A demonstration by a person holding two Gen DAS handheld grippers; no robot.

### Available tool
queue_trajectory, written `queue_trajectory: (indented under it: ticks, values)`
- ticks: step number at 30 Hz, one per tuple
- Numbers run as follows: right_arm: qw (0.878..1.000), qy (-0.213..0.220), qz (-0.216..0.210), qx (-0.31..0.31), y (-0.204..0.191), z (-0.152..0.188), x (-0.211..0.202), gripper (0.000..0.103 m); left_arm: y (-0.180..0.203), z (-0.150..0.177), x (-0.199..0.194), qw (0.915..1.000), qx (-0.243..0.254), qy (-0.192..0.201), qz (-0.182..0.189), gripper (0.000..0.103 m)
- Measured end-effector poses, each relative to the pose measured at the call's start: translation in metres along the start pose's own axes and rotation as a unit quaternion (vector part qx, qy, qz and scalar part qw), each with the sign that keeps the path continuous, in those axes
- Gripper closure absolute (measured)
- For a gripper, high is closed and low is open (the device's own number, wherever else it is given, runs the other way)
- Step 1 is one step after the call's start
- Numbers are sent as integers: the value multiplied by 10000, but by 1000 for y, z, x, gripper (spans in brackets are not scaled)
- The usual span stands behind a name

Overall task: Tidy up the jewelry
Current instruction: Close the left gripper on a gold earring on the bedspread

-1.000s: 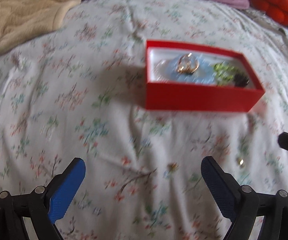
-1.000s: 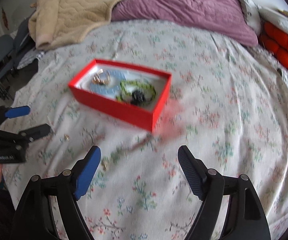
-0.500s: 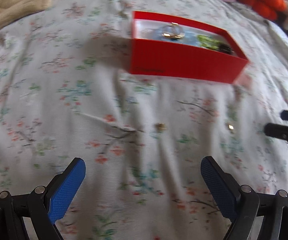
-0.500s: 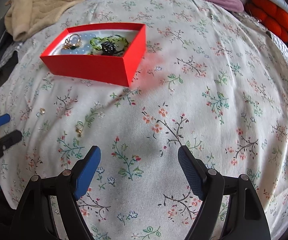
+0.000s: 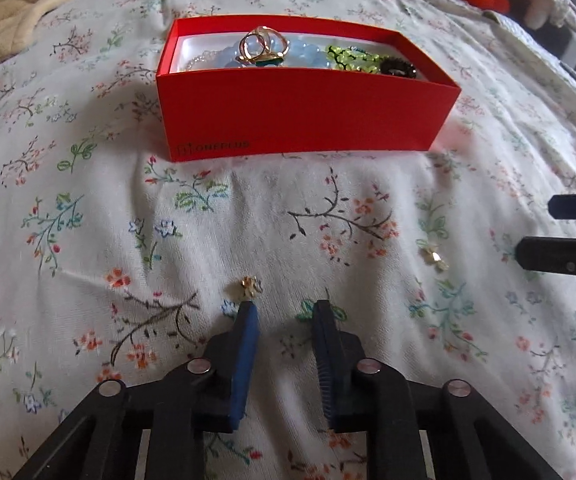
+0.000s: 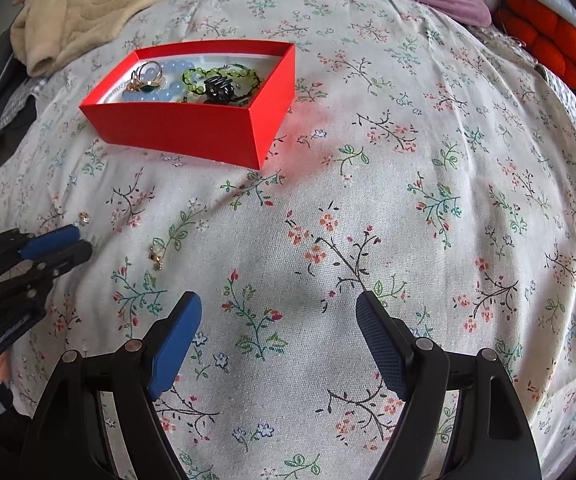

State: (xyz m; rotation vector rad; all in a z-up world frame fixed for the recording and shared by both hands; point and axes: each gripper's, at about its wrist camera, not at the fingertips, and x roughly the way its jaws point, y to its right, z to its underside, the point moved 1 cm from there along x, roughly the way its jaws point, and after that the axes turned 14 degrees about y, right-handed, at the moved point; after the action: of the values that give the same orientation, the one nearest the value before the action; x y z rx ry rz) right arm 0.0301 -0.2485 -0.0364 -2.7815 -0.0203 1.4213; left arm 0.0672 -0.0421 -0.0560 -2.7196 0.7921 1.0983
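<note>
Your left gripper (image 5: 286, 306) is closing on nothing, gold earring (image 5: 249, 286) just off its fingertip; your right gripper (image 6: 278, 300) gapes wide, empty.

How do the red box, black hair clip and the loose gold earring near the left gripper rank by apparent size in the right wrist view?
1. Red box
2. Hair clip
3. Earring, tiny beside the left gripper
</note>
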Motion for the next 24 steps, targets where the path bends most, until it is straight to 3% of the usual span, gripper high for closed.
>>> queue_trajectory:
  ticks: [24]
  values:
    - [9998, -127, 18, -154, -6, 1, 8, 21, -5, -8, 14, 9987, 39, 184, -471, 82]
